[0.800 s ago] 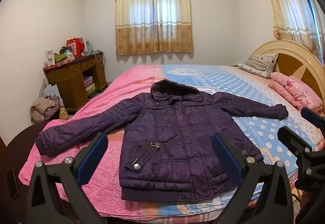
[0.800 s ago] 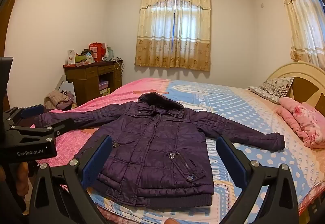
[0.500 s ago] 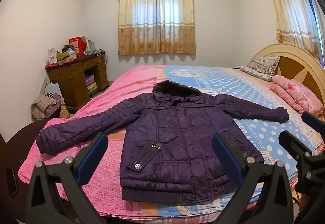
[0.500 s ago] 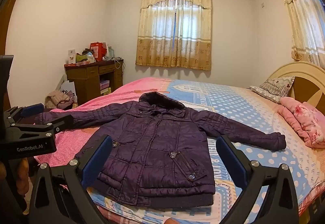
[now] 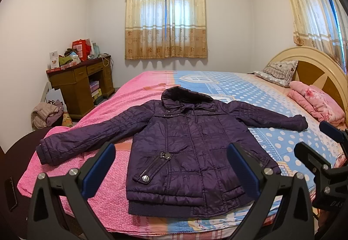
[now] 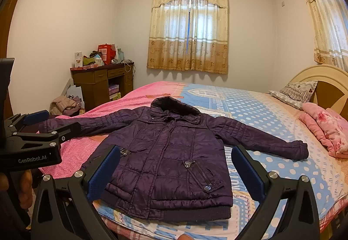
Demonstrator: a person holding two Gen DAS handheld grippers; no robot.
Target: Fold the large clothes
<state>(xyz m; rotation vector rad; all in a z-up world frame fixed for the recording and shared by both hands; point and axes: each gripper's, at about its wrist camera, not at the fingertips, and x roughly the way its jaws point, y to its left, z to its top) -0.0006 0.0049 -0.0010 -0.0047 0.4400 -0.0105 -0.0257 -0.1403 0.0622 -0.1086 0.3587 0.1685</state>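
A dark purple quilted jacket lies flat and face up on the bed, hood toward the far side, both sleeves spread out; it also shows in the right wrist view. My left gripper is open and empty, held in the air before the jacket's hem. My right gripper is open and empty, also short of the hem. In the left wrist view the right gripper shows at the right edge; in the right wrist view the left gripper shows at the left edge.
The bed has a pink and blue dotted cover. Folded pink bedding and a pillow lie by the headboard. A wooden desk with clutter stands at the left wall, with a heap of clothes on the floor.
Both grippers have tilted up slightly, so the jacket sits a little lower in both views. The jacket has not moved and both jaws stay open.
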